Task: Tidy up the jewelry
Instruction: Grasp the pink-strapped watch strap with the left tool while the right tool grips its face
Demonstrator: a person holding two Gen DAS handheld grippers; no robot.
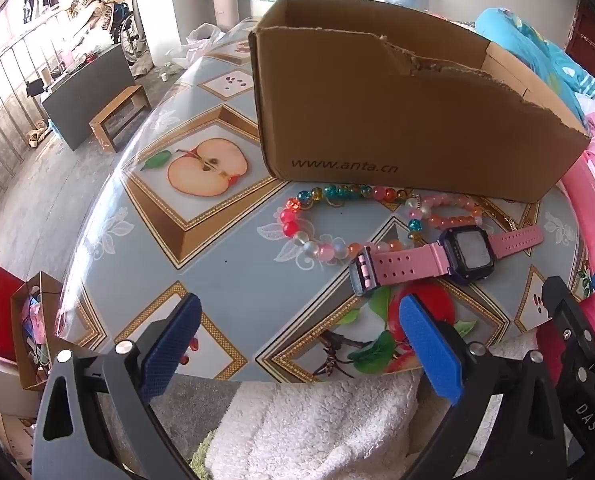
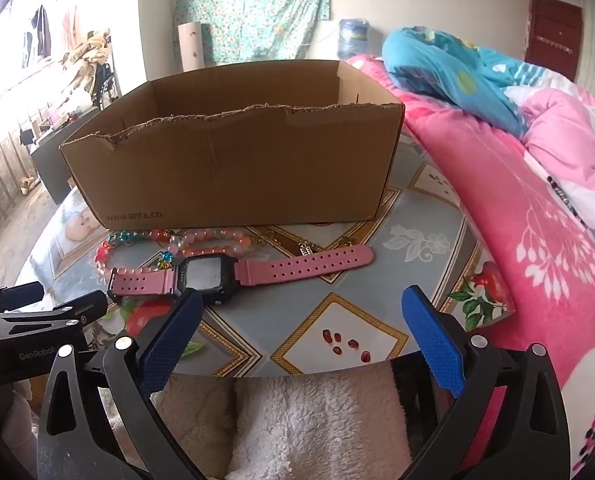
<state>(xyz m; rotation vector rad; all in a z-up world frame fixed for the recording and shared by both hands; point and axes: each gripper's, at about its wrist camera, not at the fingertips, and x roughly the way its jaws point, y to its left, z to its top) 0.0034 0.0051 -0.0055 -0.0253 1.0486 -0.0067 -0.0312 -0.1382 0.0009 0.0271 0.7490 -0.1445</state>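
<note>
A fluffy white towel [image 1: 313, 432] lies closest, soft and bumpy like a lamb, just under the two tongs; the left gripper [image 1: 297, 344] has bumpy blue pads on black plastic arms, and its jaws stand wide apart with nothing between them; the right gripper [image 2: 301, 336] looks the same, spread wide and empty too; both point down at the table, which I think means they are getting ready to pick something up.

The round table [image 1: 233, 264] has a smooth, shiny blue-grey cover with fruit pictures in gold frames; on it lies a pink rubber-strap watch with a dark square face [image 1: 449, 258], stretched out flat, its strap full of little holes; the right gripper's left pad sits just in front of the watch face, not touching it.

Just behind the watch, touching it, are a ring of shiny round beads in red, blue, pink and white [image 1: 329, 220] and a smaller pink bead bracelet [image 1: 449, 210]; they look hard and slippery.

Behind them stands a big brown cardboard box with a torn, ragged top edge [image 1: 397, 120], open at the top; it is probably where the jewelry should go; nothing can be seen inside it from here.
</note>
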